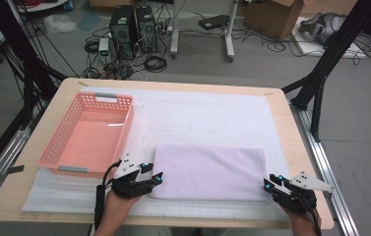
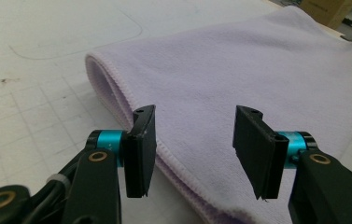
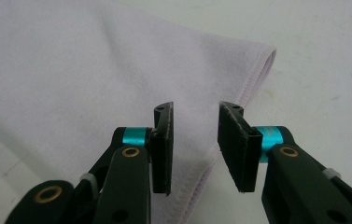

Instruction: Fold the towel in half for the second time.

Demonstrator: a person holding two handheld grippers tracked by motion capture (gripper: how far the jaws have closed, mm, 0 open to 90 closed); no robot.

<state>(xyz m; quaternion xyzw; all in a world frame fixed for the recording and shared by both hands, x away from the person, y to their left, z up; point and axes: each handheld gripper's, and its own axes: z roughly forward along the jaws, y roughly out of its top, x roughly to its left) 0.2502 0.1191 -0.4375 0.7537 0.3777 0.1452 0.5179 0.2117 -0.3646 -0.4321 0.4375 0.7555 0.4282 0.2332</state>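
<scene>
A lilac towel [image 1: 207, 172], folded into a long rectangle, lies flat on the white mat near the table's front edge. My left gripper [image 1: 156, 178] is at its near left corner, open. In the left gripper view the folded, hemmed edge of the towel [image 2: 239, 60] runs between the spread jaws of that gripper [image 2: 197, 114], and the pads stand clear of it. My right gripper [image 1: 270, 184] is at the near right corner, also open. In the right gripper view the towel [image 3: 71, 70] has its corner hem under the gap of that gripper [image 3: 196, 108].
A pink plastic basket [image 1: 126, 125] with nothing in it stands on the left, just behind my left hand. The white gridded mat [image 1: 212, 113] covers the wooden table [image 1: 291, 128]. Computer towers [image 1: 133, 29], cables and a cardboard box [image 1: 271, 17] are on the floor beyond.
</scene>
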